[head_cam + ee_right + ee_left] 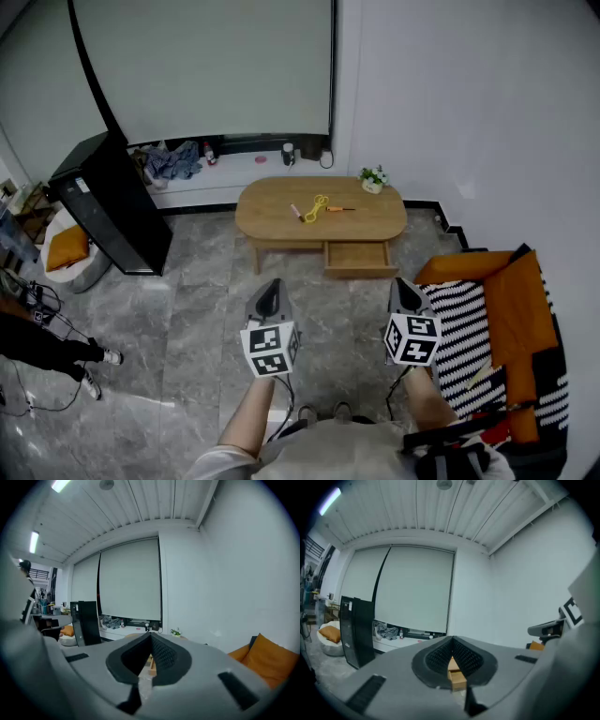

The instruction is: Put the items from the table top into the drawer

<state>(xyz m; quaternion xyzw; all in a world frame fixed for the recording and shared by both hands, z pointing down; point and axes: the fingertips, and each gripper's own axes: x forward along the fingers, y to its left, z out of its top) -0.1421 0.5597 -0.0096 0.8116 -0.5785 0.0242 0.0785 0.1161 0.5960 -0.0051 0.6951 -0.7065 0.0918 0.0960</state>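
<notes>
Looking down in the head view, the yellow item (320,207) and orange pen (339,208) are lying on the table (272,220), above the open drawer (356,255) and well apart from both grippers. In the left gripper view, the left gripper (452,643) is showing its jaws pressed together and empty. In the right gripper view, the right gripper (149,641) is showing the same, so I judge one should be opening while approaching the table.

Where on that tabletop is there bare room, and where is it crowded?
The oval wooden table is bare across its left end and along its front edge above the open wooden drawer. Crowded in the middle: a yellow cord, a pale marker and an orange pen. A small potted plant takes the right rear end.
</notes>
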